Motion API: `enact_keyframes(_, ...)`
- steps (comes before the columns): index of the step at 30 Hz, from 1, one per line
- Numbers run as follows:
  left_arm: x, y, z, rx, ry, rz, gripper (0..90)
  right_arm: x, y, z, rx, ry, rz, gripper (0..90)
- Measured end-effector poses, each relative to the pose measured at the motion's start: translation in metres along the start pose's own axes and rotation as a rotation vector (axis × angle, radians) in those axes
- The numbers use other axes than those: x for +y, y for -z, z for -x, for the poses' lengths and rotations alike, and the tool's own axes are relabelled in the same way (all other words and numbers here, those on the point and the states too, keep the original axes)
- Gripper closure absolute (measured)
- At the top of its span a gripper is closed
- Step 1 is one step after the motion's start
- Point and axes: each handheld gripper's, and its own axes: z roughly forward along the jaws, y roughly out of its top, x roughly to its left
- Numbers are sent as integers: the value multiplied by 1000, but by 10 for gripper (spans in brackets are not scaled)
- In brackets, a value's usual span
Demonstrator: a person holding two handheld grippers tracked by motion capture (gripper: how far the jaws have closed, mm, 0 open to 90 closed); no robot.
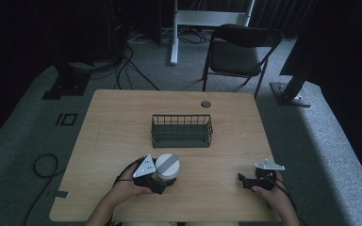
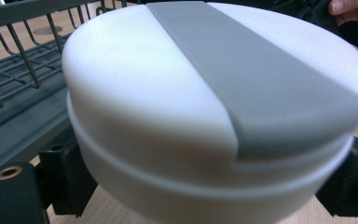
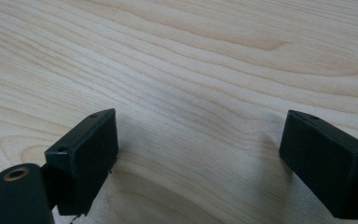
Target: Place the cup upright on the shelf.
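Note:
A white round container (image 1: 166, 165) with a grey band across its lid stands on the wooden table (image 1: 118, 122), near the front edge left of centre. My left gripper (image 1: 164, 175) comes at it from the left, one jaw on each side. In the left gripper view the container (image 2: 168, 107) sits between the two black jaws, and both pads touch its lower wall, so the gripper is shut on it. My right gripper (image 1: 245, 181) rests low at the front right. Its fingers (image 3: 86, 154) stand wide apart over bare wood, open with nothing between them.
A dark wire basket (image 1: 181, 132) stands mid-table just behind the container, and its bars run close by at the left of the left gripper view (image 2: 18, 88). A round cable hole (image 1: 206, 104) marks the table's far edge. A folding chair (image 1: 240, 47) stands beyond the table.

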Motion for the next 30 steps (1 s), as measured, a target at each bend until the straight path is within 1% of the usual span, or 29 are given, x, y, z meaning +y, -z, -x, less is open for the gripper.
enact_keyframes(2, 0, 0, 0, -1, 4, 0, 133, 0, 0, 0, 0, 1, 0, 112)
enact_keyframes(6, -1, -1, 0, 14, 0, 9, 172, 0, 0, 0, 0, 1, -1, 112)
enact_keyframes(7, -2, -1, -1, 20, 10, 14, 184, 0, 0, 0, 0, 1, -1, 112)
enact_keyframes(8, -2, -1, -1, 20, 10, 14, 184, 0, 0, 0, 0, 1, -1, 112)
enact_keyframes(9, -2, -2, -1, 20, 20, 22, 185, 0, 0, 0, 0, 1, -1, 112)
enact_keyframes(12, -2, -2, -2, 17, 17, 23, 186, 0, 0, 0, 0, 1, -1, 112)
enact_keyframes(15, -3, -2, -3, 14, 3, 27, 187, 0, 0, 0, 0, 1, -1, 112)
enact_keyframes(18, -2, -2, -4, 8, 11, 36, 187, 0, 0, 0, 0, 1, -1, 112)
enact_keyframes(19, 0, 0, -4, 11, 6, 48, 187, 0, 0, 0, 0, 1, -1, 112)
enact_keyframes(20, 0, 0, -4, 11, 6, 48, 187, 0, 0, 0, 0, 1, -1, 111)
enact_keyframes(21, 4, 3, -5, 18, 2, 64, 187, 0, 0, 0, 0, 1, -1, 112)
enact_keyframes(22, 4, 3, -5, 18, 2, 64, 187, 0, 0, 0, 0, 1, -1, 112)
enact_keyframes(23, 8, 6, -6, 17, 10, 75, 188, 0, 0, 0, 0, 1, 0, 112)
enact_keyframes(24, 8, 6, -6, 17, 10, 75, 187, 0, 0, 0, 0, 1, 0, 112)
enact_keyframes(25, 14, 9, -7, 23, 7, 84, 187, 0, 0, 0, 0, 0, -1, 112)
enact_keyframes(27, 16, 10, -8, 29, 3, 87, 187, 0, 0, 0, 0, 0, 0, 112)
enact_keyframes(28, 22, 12, -9, 36, -2, 90, 187, 0, 0, 0, 0, 0, 0, 112)
enact_keyframes(30, 27, 14, -11, 44, 4, 97, 187, 0, 0, 0, 0, -1, -1, 112)
